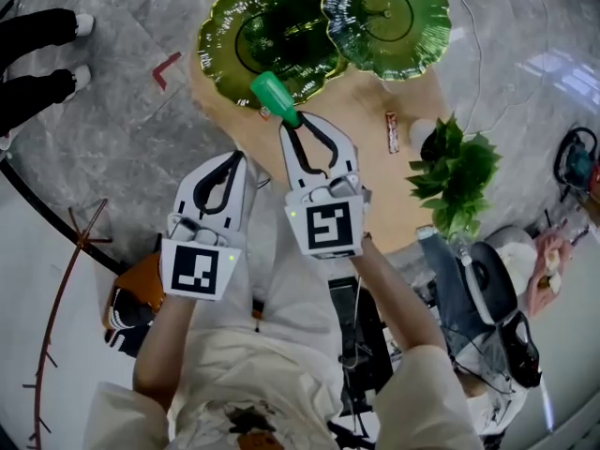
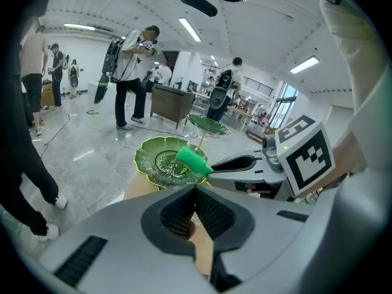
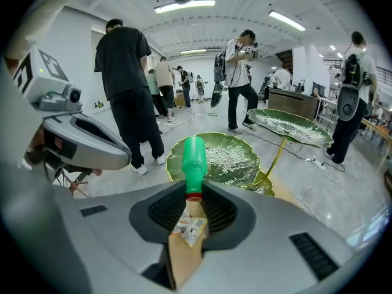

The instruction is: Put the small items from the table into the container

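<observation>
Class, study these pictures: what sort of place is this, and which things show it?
Probably a large open-plan workspace or lab hall: a polished grey stone floor, long ceiling strip lights, and several standing people wearing backpacks.

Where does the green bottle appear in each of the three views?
Head view: green bottle upper centre, at the right gripper tips.
Left gripper view: centre, at the right edge of the leaf-shaped green dish.
Right gripper view: centre, rising from the jaws.
Shared landmark: that dish, behind the bottle.
</observation>
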Demonstrator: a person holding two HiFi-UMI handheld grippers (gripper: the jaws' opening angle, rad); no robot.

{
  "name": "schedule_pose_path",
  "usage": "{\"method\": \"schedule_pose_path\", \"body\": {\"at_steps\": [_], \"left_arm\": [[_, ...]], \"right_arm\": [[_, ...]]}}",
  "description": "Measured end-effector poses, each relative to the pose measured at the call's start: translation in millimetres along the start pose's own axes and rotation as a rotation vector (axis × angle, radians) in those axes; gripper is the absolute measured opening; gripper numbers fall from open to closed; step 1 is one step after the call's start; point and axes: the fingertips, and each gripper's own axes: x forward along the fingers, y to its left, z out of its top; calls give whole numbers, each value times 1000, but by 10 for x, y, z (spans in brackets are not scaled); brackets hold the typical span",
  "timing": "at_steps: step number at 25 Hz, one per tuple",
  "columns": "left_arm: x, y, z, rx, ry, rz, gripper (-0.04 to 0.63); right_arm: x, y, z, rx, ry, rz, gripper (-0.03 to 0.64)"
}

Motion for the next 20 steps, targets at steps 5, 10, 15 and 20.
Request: {"method": "schedule_pose_path", "body": {"at_steps": [5, 10, 15, 20], "left_arm": [[19, 79, 27, -25, -4, 1, -2], [38, 116, 35, -35, 0, 0, -2], [37, 171, 28, -42, -3, 6, -2], [3, 220, 4, -54, -3, 12, -2]], "right_arm": [[101, -9, 41, 0, 9, 0, 83], [185, -17, 63, -8, 23, 1, 83], [236, -20, 57, -47, 32, -3, 83], [286, -5, 23, -30, 47, -2, 83]]}}
